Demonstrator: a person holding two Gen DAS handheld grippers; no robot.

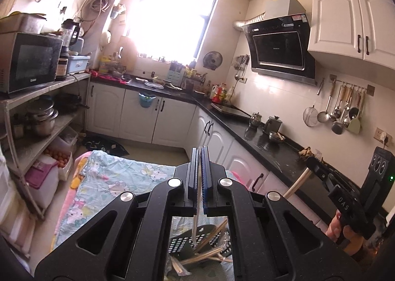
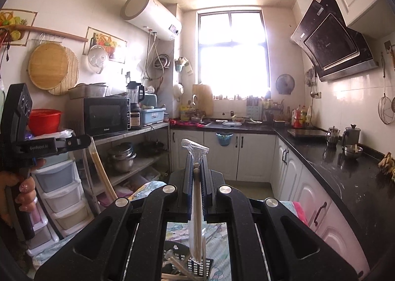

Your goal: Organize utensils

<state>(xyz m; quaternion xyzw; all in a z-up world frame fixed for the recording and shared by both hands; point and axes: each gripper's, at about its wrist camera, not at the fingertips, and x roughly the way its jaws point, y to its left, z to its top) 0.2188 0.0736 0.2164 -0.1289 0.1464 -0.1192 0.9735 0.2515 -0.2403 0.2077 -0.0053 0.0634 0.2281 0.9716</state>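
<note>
Left gripper (image 1: pixel 200 157) jaws clamp a thin clear-wrapped chopstick pair (image 1: pixel 195 226); right gripper (image 2: pixel 196 164) jaws clamp round-tipped wooden chopsticks (image 2: pixel 196 206) in crinkled plastic.

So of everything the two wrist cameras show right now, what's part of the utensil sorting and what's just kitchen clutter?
Part of the job:
- left gripper, shut on a wrapped chopstick pair
- right gripper, shut on another wrapped pair
- black slotted basket with loose chopsticks

Just lying about:
- microwave
- two metal teapots
- hanging ladles
- bananas
</note>
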